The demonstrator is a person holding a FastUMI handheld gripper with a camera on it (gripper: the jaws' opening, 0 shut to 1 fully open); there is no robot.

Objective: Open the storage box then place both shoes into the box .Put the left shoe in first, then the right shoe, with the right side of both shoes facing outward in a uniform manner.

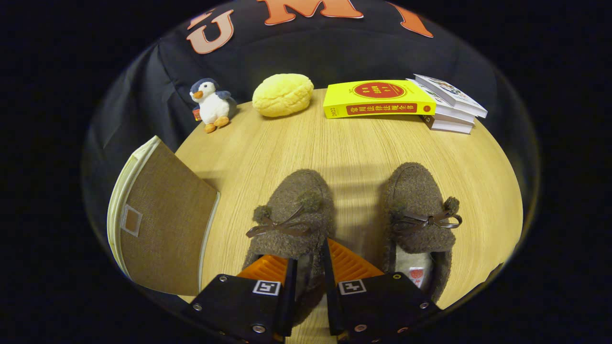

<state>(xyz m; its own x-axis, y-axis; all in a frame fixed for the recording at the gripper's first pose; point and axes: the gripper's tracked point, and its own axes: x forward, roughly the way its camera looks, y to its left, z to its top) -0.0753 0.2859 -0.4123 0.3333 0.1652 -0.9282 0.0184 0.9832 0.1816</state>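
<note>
Tongs [308, 267] with orange fingers [351, 263] stood pinched on the heel rim of the left shoe [291, 215], the 2 pads narrowly apart with the fuzzy collar caught between them, as a person worked a 2-finger gripper over a pale wooden table [354, 148]. Whether both pads truly pressed the fabric appeared likely but the contact itself was partly hidden behind the black finger housings.

The left shoe, a brown fleece slipper with a bow and pompoms, ran straight ahead from the fingers, toe pointing away. Its twin, the right shoe [420, 215], sat just beside it on the right-hand side, parallel and not touching, its heel level with the right finger. The storage box [162, 220], a tan fabric case with its flap apparently raised, stood near the left finger, beside the held shoe.

Judged from this scene, the step in hand was carrying the left shoe to the box. Doing it well would have called for a firm bite on the collar before lifting, since the soft rim could slip, a lift high enough to clear the box wall, and a turn so that the shoe's right side faced outward.

A penguin toy [212, 104], a yellow bun-shaped cushion [283, 94] and stacked books [382, 98] lined the far edge, well apart from the work.
</note>
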